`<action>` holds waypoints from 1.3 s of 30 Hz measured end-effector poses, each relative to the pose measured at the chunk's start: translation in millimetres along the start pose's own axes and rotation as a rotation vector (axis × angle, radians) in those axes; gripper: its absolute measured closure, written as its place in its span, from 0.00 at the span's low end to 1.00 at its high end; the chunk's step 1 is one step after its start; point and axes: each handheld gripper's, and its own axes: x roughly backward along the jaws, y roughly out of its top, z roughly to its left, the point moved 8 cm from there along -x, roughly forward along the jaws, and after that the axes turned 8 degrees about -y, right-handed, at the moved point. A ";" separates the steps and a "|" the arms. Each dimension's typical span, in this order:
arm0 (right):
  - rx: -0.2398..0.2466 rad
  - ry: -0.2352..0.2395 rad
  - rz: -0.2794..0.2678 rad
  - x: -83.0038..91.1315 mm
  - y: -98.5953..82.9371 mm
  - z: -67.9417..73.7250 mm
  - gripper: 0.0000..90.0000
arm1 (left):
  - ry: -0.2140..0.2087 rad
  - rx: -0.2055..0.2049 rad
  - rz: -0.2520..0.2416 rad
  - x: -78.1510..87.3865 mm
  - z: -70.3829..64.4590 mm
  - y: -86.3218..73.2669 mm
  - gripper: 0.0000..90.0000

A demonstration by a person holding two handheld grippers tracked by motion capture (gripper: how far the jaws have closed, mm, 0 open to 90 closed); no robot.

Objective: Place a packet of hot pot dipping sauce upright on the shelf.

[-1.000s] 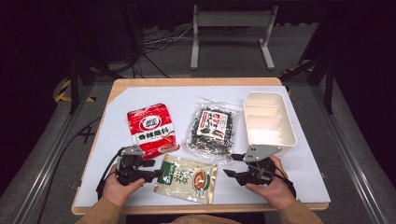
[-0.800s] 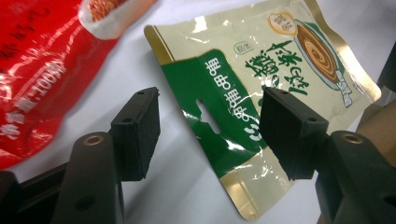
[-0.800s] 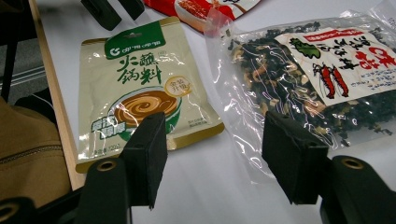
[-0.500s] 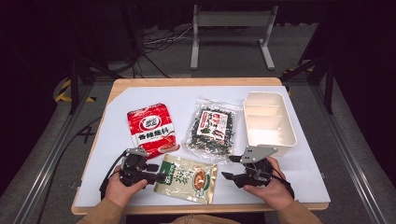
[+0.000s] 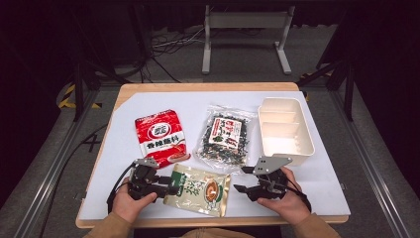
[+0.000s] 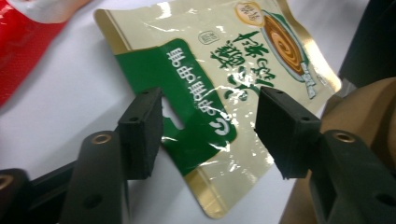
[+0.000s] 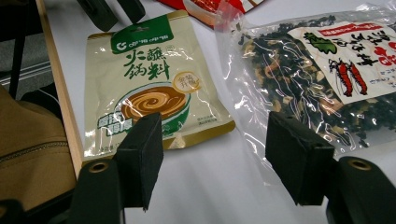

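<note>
Nothing was packed: the white plastic compartment tray (image 5: 287,130) lay empty. Left gripper (image 5: 171,187), jaws wide, straddled the flat green-and-cream sauce pouch (image 6: 219,88), ungrasped; right gripper (image 5: 241,179) gaped idle.

Green-cream sauce pouch (image 7: 149,88) reads "火鍋蘸料".

A wooden-edged table (image 5: 208,88) carries a white mat (image 5: 124,129). Flat on the mat lie a red seasoning packet (image 5: 159,135), a clear bag of dried seaweed (image 5: 225,139), a cream-and-green sauce pouch (image 5: 200,188) near the front edge, and a white divided tray (image 5: 286,130) at the right.
</note>
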 end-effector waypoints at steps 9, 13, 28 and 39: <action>0.006 0.003 0.006 -1.7 -1.0 1.7 0.40 | 0.028 0.067 -0.025 -0.6 4.5 -2.1 0.44; 0.007 0.006 0.008 -2.4 -1.1 2.5 0.40 | 0.029 0.081 -0.039 -3.3 2.6 -1.9 0.46; 0.036 0.028 0.022 -8.8 -1.2 15.8 0.39 | -0.013 0.131 -0.102 -0.8 -1.5 0.4 0.48; 0.033 0.028 0.023 -9.5 -2.1 14.8 0.39 | -0.038 0.101 -0.107 -2.4 -9.7 1.8 0.54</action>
